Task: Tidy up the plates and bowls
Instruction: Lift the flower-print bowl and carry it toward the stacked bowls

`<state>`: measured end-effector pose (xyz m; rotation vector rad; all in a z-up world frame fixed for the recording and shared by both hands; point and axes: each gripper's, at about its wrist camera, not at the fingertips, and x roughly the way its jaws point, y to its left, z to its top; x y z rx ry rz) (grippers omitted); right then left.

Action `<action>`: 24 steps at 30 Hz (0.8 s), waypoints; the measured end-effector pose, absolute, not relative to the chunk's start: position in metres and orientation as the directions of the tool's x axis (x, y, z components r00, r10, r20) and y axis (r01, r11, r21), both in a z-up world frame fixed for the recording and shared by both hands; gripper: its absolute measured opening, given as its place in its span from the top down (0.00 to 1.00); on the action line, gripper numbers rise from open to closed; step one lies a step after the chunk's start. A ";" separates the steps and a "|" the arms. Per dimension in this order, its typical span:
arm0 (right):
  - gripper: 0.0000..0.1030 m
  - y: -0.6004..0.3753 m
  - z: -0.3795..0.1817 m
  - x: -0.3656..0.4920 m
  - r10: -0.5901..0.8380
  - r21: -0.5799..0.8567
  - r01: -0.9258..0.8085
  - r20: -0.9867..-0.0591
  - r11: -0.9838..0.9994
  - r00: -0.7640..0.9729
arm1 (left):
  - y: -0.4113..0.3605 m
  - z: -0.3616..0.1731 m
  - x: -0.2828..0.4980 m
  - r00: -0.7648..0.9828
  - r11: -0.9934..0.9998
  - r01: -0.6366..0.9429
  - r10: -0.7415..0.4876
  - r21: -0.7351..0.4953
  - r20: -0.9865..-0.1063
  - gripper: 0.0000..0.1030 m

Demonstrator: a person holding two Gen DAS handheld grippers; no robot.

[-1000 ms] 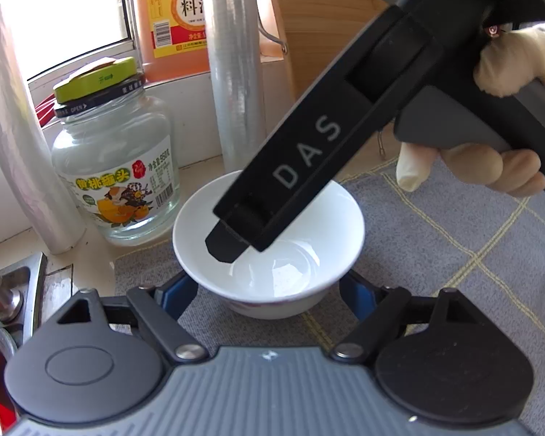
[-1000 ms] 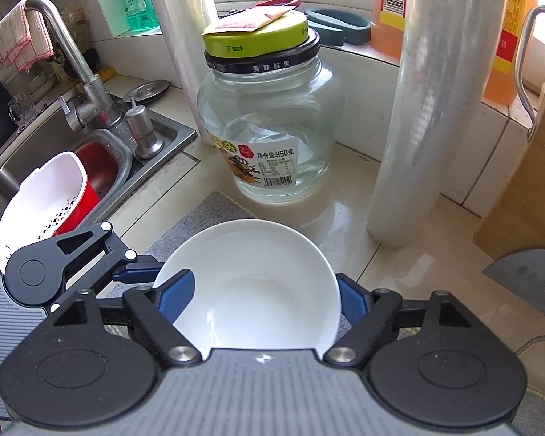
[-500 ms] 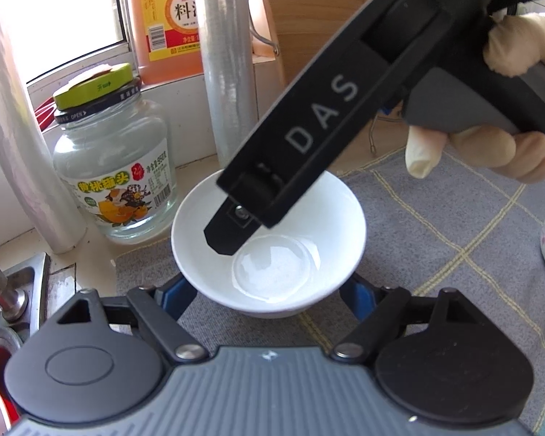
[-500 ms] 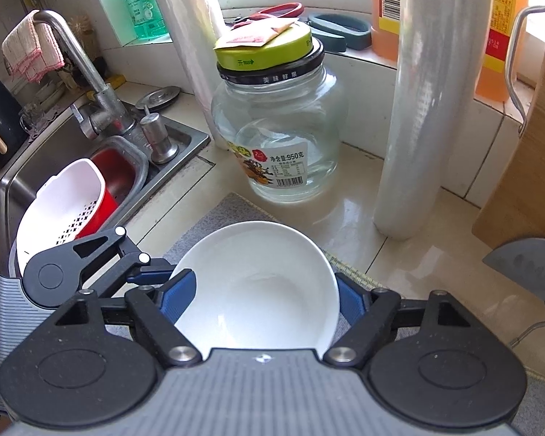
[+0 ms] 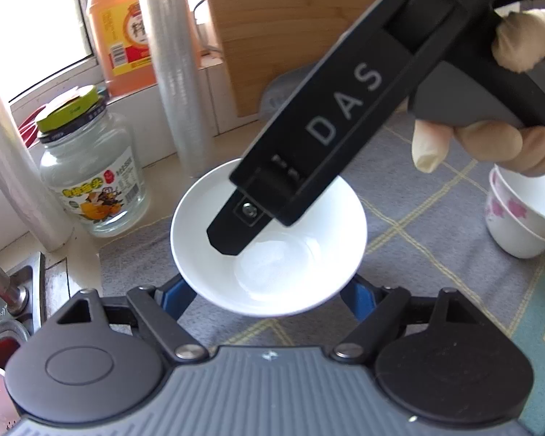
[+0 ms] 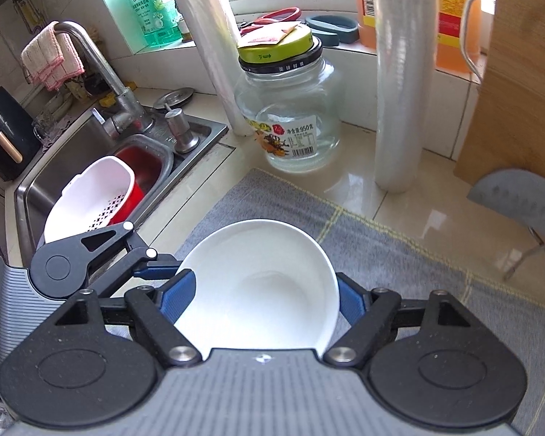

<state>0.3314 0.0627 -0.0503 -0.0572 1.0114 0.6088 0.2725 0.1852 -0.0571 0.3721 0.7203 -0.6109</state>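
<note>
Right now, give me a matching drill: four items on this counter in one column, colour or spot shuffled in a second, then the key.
Items
1. white bowl
2. glass jar
3. faucet
4. floral cups

Colour or spot
A. stacked on the grey mat, far right in the left wrist view
B. pink cloth draped over it
C. between both grippers' blue fingers
D. yellow-green lid, beside the cling film roll

Pairs: 1-C, 2-D, 3-B, 4-A

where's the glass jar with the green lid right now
The glass jar stands on the counter left of centre, between two plastic wrap rolls, just beyond the grey mat.
</note>
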 end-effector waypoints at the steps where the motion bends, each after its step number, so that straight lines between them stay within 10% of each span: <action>1: 0.17 0.060 -0.049 0.326 0.448 0.227 -0.499 -0.808 0.836 0.382 | 0.182 -0.055 0.267 0.589 0.761 0.639 -0.391 0.111 -0.707 0.18; 24: 0.17 -0.010 -0.020 0.222 0.401 0.189 -0.434 -0.784 0.881 0.474 | 0.121 -0.023 0.188 0.546 0.648 0.747 -0.467 0.151 -0.696 0.18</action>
